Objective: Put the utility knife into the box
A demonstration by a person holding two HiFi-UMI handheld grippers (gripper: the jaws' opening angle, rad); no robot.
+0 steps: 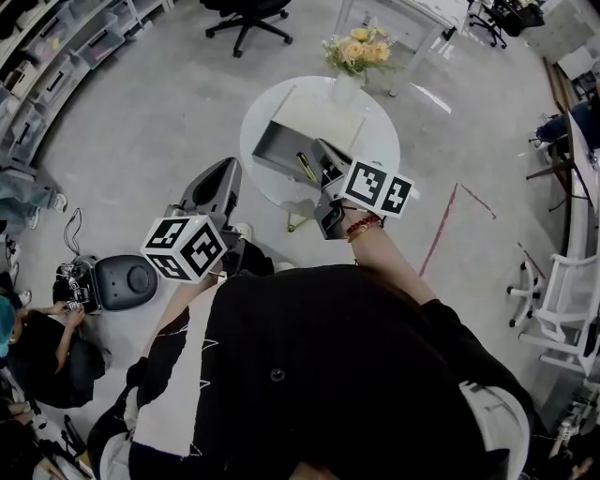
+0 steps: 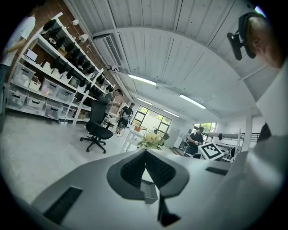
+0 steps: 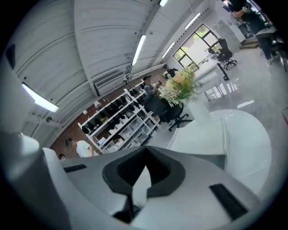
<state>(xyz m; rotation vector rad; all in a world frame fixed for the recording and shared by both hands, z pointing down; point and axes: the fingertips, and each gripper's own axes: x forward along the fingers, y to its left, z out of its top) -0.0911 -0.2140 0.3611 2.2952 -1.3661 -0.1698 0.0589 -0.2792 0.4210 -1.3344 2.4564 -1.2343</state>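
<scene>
On the round white table stands an open grey box with its pale lid raised behind it. The yellow-and-black utility knife lies inside the box. My right gripper hovers at the box's near right edge, shut and empty, with its marker cube behind it. My left gripper is off the table's left side over the floor, also shut and empty. The right gripper view shows its jaws closed, with the lid beyond. The left gripper view shows closed jaws pointing across the room.
A vase of yellow flowers stands at the table's far edge. A black office chair is beyond it and storage shelves line the left wall. A person sits on the floor at left beside a black device. White chairs stand at right.
</scene>
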